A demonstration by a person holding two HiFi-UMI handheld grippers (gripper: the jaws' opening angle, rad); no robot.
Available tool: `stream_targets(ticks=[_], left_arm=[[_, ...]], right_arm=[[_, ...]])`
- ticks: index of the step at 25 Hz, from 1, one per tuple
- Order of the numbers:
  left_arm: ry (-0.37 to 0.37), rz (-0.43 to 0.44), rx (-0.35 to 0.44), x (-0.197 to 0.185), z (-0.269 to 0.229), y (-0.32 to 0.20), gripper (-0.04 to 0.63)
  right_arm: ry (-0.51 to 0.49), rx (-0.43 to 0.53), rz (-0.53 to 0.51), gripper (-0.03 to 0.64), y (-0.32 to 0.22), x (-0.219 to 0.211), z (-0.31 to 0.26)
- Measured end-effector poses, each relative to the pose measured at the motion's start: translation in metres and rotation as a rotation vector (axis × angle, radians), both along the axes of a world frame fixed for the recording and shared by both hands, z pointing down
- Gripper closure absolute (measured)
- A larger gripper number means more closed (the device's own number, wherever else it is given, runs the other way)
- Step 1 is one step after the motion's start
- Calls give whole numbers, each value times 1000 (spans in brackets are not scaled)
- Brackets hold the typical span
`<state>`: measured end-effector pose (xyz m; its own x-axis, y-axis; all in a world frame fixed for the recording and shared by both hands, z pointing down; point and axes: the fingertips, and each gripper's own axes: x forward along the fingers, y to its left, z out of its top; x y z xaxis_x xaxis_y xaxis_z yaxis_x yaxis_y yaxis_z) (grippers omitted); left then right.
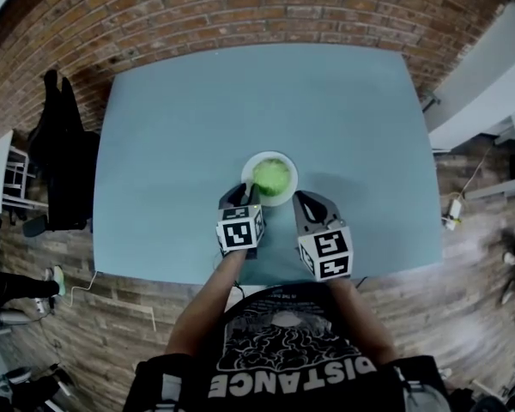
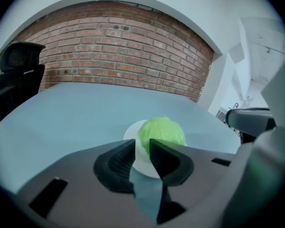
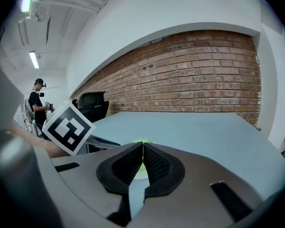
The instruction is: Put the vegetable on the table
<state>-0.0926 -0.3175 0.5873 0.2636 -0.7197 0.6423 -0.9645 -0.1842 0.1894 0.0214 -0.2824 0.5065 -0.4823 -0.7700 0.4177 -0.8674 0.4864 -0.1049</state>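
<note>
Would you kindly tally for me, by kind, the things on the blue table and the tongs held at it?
Green vegetable: 1
White bowl: 1
Tongs: 2, the left tongs and the right tongs
Total: 4

Office-like workroom, brick wall (image 1: 266, 7) running behind a blue counter (image 1: 197, 127), black office chair (image 2: 16, 75) standing alongside, strip light (image 3: 33, 59) glowing overhead, cables (image 1: 79, 286) trailing across plank floor (image 1: 112, 333).
</note>
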Motion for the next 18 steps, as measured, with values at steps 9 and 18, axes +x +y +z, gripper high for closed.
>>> stream_targets(ticks=[9,18], left_arm=[[17,90,138,8,-37,15,502],[77,98,222,20,-71,42,561]], right_arm=[[-2,34,-11,607,14,-11,-7],[7,68,-7,607,26,-15,-16]])
